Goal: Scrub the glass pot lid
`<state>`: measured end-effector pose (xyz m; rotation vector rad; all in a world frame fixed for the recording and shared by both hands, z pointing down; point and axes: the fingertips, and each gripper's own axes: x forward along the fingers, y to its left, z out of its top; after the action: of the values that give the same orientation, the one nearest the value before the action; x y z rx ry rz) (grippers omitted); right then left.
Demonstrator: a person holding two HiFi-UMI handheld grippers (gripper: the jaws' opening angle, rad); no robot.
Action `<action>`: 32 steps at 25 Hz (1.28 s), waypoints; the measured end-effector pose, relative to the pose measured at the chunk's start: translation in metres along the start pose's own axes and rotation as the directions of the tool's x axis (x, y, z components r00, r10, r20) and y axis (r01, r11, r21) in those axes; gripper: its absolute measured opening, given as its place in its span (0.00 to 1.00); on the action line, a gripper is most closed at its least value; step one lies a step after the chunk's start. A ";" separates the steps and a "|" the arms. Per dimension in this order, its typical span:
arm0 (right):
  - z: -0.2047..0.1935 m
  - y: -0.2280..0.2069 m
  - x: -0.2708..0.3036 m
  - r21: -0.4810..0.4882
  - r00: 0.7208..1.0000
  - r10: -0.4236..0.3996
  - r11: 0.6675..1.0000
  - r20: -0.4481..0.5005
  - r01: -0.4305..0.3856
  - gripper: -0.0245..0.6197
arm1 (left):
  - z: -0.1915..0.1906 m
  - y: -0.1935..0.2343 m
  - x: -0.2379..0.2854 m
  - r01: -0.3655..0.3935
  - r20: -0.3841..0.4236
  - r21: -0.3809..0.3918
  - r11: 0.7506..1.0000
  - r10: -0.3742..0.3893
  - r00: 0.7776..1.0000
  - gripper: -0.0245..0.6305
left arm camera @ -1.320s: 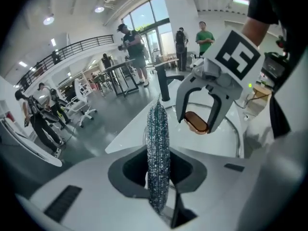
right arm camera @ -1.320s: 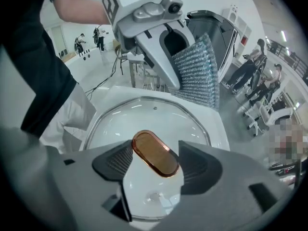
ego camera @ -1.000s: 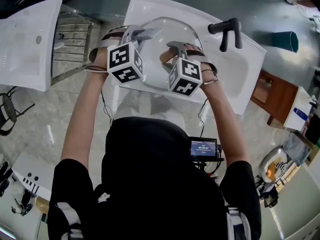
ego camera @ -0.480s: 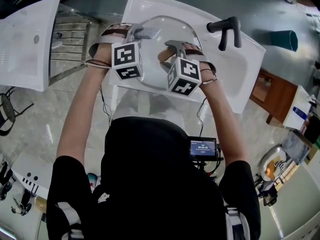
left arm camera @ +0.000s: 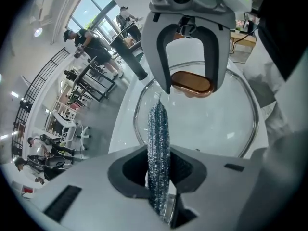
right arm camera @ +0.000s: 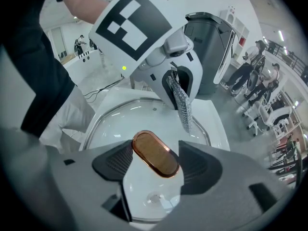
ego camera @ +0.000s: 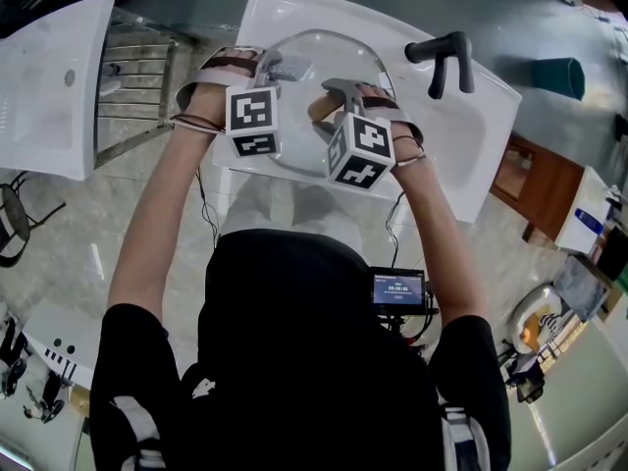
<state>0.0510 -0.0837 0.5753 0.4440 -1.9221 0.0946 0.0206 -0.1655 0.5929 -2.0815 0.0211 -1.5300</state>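
A white rectangular ceramic sink (ego camera: 461, 155) stands in front of the person, with a black lever faucet (ego camera: 442, 59) on its right-hand deck. Over the sink's bowl is the round clear glass pot lid with a steel rim (ego camera: 324, 52), spanning most of the basin; whether it rests on the bowl or is held just off it cannot be told. Both tongs meet above the lid, facing each other and close together. The right gripper (ego camera: 337, 91) has its two dark ribbed jaws drawn in on either side of the lid's oval copper-coloured knob (right arm camera: 155, 154), gripping it at the middle of the glass. The left gripper (ego camera: 267, 67) is clenched on a long strip of silvery metal-mesh scourer (left arm camera: 158, 143), which stands edge-on between its jaws and sticks out past their tips. In the right gripper view, the free end of the scourer hangs down towards the glass, close to the steel rim on the side away from the person, just beside the knob.
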 end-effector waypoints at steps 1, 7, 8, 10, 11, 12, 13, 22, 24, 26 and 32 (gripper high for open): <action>0.000 0.000 0.000 0.000 1.000 0.000 1.000 0.000 0.000 0.49 | 0.000 0.000 0.000 0.003 -0.002 0.007 1.000 -0.003 1.000 0.15; 0.000 0.000 0.001 0.001 1.000 -0.001 1.000 -0.003 0.001 0.49 | -0.001 -0.003 0.000 0.000 -0.002 0.018 1.000 0.000 1.000 0.15; 0.000 0.000 0.001 0.002 1.000 -0.002 1.000 -0.003 0.002 0.49 | -0.001 -0.004 0.000 -0.003 -0.003 0.018 1.000 0.003 1.000 0.15; 0.000 0.000 0.001 0.004 1.000 -0.002 1.000 -0.004 0.002 0.49 | -0.002 -0.004 0.000 -0.009 -0.006 0.021 1.000 0.009 1.000 0.15; 0.000 0.001 0.002 0.005 1.000 -0.002 1.000 -0.005 0.002 0.49 | -0.002 -0.004 0.000 -0.009 -0.007 0.022 1.000 0.010 1.000 0.15; 0.000 0.001 0.002 0.006 1.000 -0.002 1.000 -0.005 0.002 0.49 | -0.002 -0.005 0.000 -0.008 -0.007 0.023 1.000 0.008 1.000 0.15; 0.000 0.001 0.002 0.006 1.000 -0.002 1.000 -0.005 0.002 0.49 | -0.002 -0.005 -0.001 -0.006 -0.008 0.024 1.000 0.006 1.000 0.15; 0.001 0.000 0.001 0.007 1.000 -0.004 1.000 -0.008 0.005 0.49 | -0.007 -0.021 -0.012 0.023 -0.021 0.030 0.999 -0.023 1.000 0.15; 0.000 0.001 0.001 0.007 1.000 -0.004 1.000 -0.008 0.004 0.49 | -0.007 -0.028 -0.016 0.033 -0.024 0.033 0.999 -0.032 0.999 0.15; 0.000 0.001 0.001 0.007 1.000 -0.004 1.000 -0.009 0.004 0.49 | -0.006 -0.034 -0.019 0.039 -0.024 0.034 0.999 -0.038 0.999 0.15; 0.001 0.000 0.000 0.006 1.000 -0.006 1.000 -0.009 0.006 0.49 | -0.006 -0.051 -0.030 0.041 -0.022 0.028 0.999 -0.041 0.999 0.15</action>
<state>0.0499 -0.0837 0.5753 0.4525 -1.9117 0.0981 -0.0103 -0.1150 0.5903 -2.0552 -0.0356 -1.5678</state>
